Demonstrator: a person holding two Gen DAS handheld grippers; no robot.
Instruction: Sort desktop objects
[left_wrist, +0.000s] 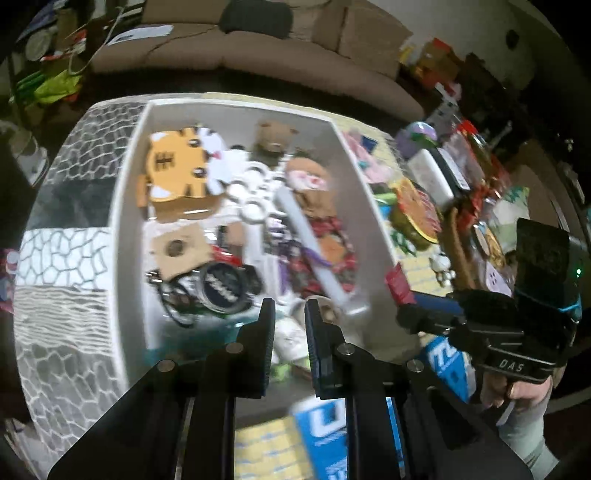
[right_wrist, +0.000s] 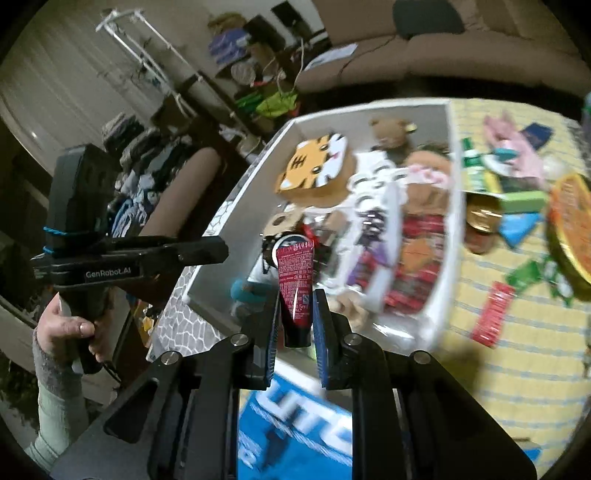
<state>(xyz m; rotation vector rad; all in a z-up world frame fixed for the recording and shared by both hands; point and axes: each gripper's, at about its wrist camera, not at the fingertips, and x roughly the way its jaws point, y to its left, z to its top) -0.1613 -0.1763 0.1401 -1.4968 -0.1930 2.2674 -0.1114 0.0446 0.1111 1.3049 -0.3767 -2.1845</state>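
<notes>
above the white box (right_wrist: 439, 295), right gripper (right_wrist: 295, 314) clamps a red tube (right_wrist: 295, 273); left gripper (left_wrist: 289, 321) closed, empty.

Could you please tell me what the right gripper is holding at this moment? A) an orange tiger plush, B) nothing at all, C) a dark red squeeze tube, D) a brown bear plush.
C: in the right wrist view the right gripper has its fingers closed on a dark red squeeze tube with a black cap, held above the near end of the white storage box.
</notes>
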